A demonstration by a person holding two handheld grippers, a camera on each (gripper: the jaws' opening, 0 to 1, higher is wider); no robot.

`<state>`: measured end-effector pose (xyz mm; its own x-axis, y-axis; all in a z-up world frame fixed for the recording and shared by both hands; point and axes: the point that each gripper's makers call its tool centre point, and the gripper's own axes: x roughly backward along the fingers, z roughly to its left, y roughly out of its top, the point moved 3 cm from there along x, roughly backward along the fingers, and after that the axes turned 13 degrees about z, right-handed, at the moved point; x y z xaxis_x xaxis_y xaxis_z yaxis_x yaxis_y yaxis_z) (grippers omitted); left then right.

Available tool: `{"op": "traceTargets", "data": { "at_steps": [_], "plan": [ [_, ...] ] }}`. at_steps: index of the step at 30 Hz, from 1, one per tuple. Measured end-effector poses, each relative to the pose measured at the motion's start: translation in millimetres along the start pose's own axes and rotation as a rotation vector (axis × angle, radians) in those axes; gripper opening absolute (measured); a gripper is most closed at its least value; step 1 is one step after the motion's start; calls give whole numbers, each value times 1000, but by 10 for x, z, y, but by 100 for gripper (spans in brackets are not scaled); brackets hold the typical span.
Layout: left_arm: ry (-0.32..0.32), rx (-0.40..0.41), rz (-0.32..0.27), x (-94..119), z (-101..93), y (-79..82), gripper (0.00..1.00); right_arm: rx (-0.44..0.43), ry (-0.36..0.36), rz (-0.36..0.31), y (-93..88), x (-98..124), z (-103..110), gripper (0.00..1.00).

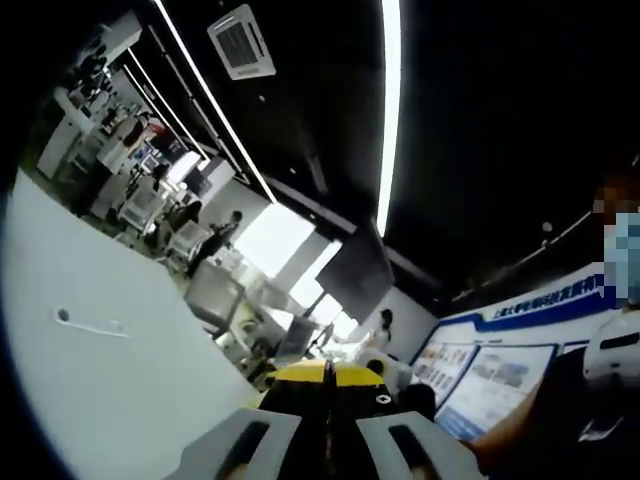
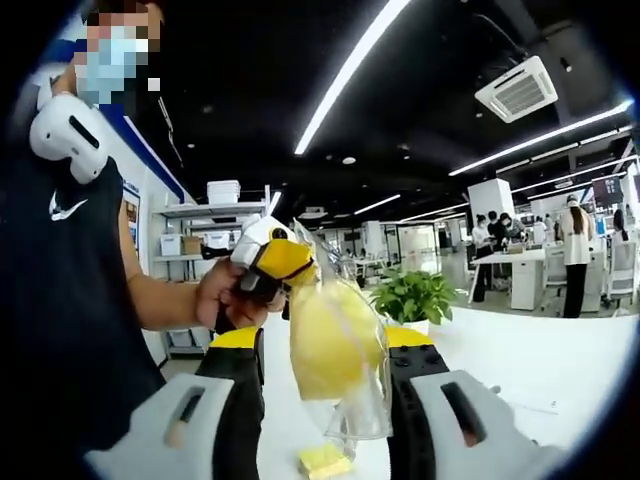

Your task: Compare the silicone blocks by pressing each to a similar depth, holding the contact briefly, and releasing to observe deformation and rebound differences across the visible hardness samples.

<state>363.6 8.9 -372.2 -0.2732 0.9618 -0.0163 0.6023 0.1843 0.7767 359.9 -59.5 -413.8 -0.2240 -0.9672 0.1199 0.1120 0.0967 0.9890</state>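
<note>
Right gripper view: a clear plastic bag (image 2: 345, 400) hangs in the air between the wide-apart jaws of the right gripper (image 2: 325, 340), and inside it sits a yellow oval silicone block (image 2: 335, 340). The right tongs are released. The bag's right side lies against or just beside the right-hand jaw, a gap shows on the other side, and nothing is squeezed.

The bag's top runs up to the yellow-and-white nose of the left gripper (image 2: 270, 262), which the person's hand (image 2: 225, 295) holds above. In the left gripper view the yellow tips of the left gripper (image 1: 325, 375) meet along a thin line. I judge these tongs clenched on the bag's upper edge, though the film itself is hard to make out there.

A small pale yellow square block (image 2: 322, 460) lies on the white table (image 2: 520, 370) directly below the bag.

As I read it, this is still preparation, with a sample bagged and carried and no pressing begun. The next move calls for freeing the block from the bag and laying it flat on the table, perhaps beside the small one, so that a jaw can press it.

The bagged block's long axis runs roughly up and down in the view, leaning slightly. Its upper end points toward the left gripper and its lower end toward the table.
</note>
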Motion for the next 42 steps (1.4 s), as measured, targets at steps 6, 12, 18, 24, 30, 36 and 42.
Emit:
{"op": "traceTargets", "data": {
  "at_steps": [6, 12, 18, 24, 30, 36, 42],
  "plan": [
    [-5, 10, -3, 15, 4, 11, 0, -1, 6, -3, 6, -17, -9, 38],
    [-12, 15, -2, 14, 5, 15, 0, 6, 12, -2, 16, -58, -12, 36],
    [-10, 16, 0, 9, 18, 1, 0, 12, 7, 13, -12, -54, -34, 28],
    [-12, 21, 1, 7, 29, -8, 0, 8, 5, 18, -21, -51, -31, 26],
    [-10, 21, 2, 16, 31, -18, 0, 9, 4, 25, -27, -56, -18, 25],
    [-7, 23, 3, 26, 49, -35, 0, 3, 4, 35, -52, -62, -17, 24],
    [-6, 30, 8, 26, 60, -39, 0, 2, 7, 45, -65, -64, -13, 24]
  ]
}}
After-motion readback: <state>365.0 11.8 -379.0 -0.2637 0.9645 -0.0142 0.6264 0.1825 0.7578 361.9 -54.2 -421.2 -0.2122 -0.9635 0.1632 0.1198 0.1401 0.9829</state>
